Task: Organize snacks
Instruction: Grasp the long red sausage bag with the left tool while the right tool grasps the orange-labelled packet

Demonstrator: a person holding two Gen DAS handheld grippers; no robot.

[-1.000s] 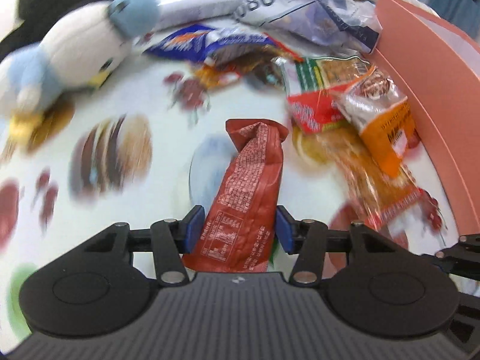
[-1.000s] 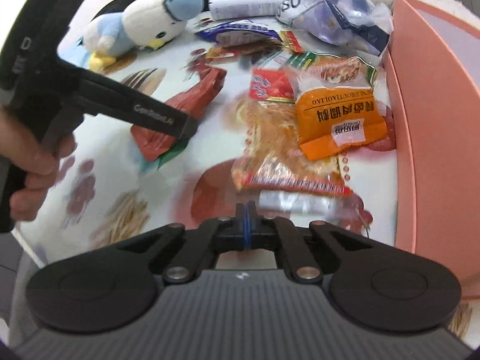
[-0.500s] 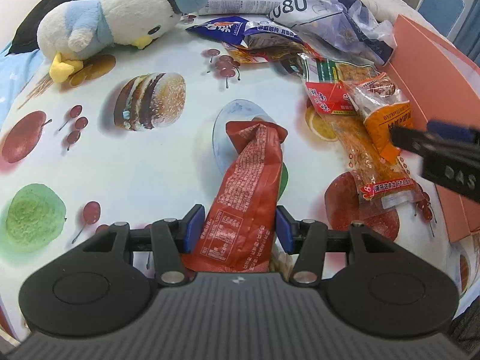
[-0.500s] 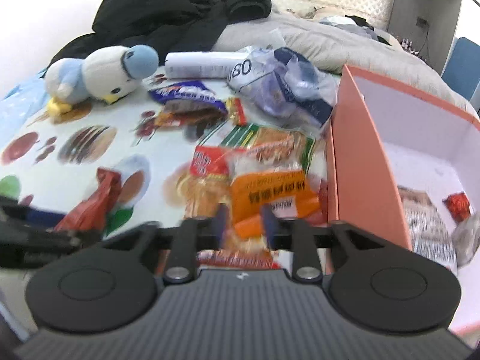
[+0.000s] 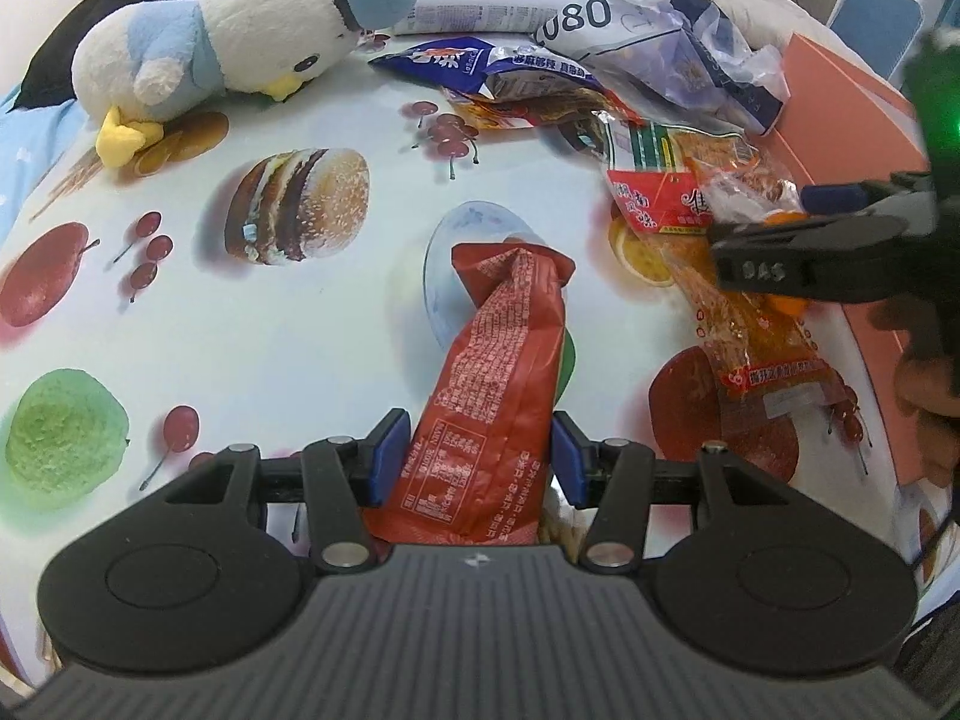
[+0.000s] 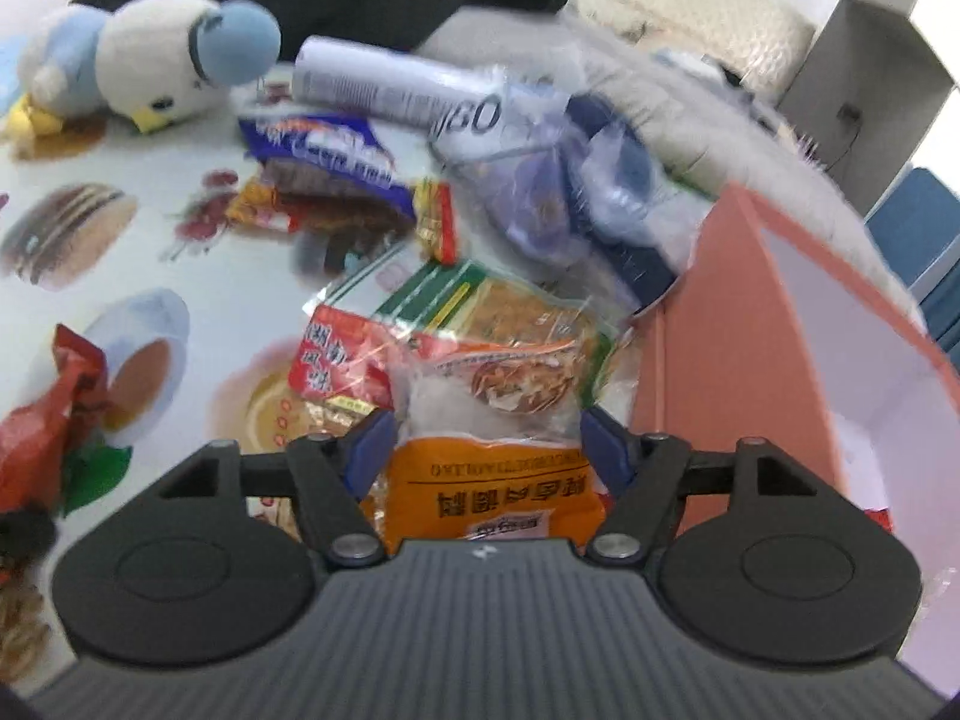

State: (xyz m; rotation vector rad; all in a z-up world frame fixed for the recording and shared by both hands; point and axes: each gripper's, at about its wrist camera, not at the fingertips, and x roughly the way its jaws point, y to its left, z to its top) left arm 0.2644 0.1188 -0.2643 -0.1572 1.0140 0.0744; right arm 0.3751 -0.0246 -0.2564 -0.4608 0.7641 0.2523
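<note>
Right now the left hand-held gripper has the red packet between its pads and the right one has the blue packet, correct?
Not quite. The left hand-held gripper does hold the red packet, but the right hand-held gripper straddles the orange packet, as the right wrist view shows. The blue packet lies untouched near the plush bird.

left gripper (image 5: pixel 474 456): black ribbed body | blue pads (image 5: pixel 389 457) | silver screws | right gripper (image 6: pixel 486 450): apparently identical

A plush bird (image 5: pixel 240 36) lies at the far left of the table (image 5: pixel 270 336), a snack pile (image 5: pixel 606 102) behind centre, a long packet (image 5: pixel 498 396) in front, and a box (image 6: pixel 738 336) at the right edge.
</note>
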